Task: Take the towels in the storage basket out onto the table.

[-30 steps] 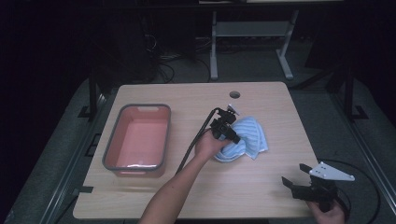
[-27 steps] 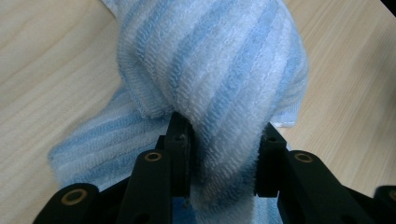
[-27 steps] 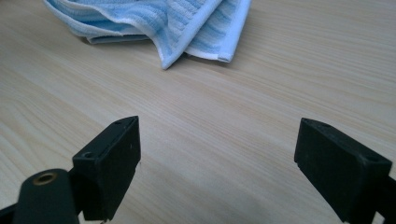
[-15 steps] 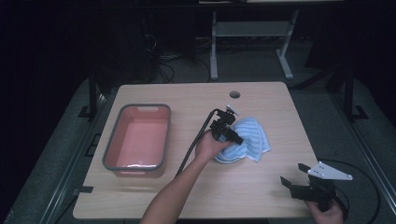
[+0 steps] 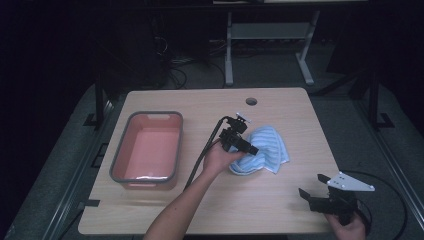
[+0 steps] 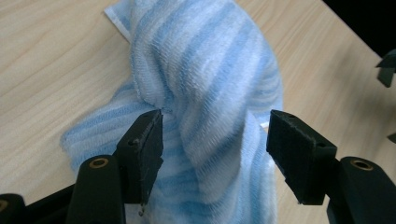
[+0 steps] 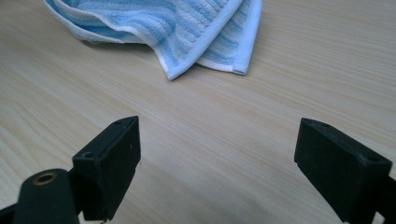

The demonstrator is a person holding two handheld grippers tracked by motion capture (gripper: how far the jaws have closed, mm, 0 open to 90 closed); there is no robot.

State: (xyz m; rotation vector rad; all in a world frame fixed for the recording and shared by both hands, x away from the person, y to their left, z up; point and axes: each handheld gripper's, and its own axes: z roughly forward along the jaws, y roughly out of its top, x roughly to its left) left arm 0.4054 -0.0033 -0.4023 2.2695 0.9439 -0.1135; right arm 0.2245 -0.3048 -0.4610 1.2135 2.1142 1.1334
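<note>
A crumpled blue-and-white striped towel (image 5: 270, 147) lies right of the table's middle. My left gripper (image 5: 251, 148) sits low over its left side. In the left gripper view a raised fold of the towel (image 6: 210, 70) runs between the jaws of the left gripper (image 6: 215, 135). Those jaws have just been opening and stand apart, the right one clear of the cloth. My right gripper (image 5: 311, 187) rests near the table's front right corner, open. In the right gripper view nothing lies between the jaws of the right gripper (image 7: 217, 144), and the towel's corner (image 7: 187, 23) is farther off.
A pink tub with a grey rim (image 5: 120, 155) stands on the left of the wooden table (image 5: 210, 210). A round cable hole (image 5: 251, 101) sits near the far edge. Dark floor, cables and a white stand lie beyond the table.
The left hand and the towel stay almost where they were, with the cloth settling slightly. The right hand has not moved.
</note>
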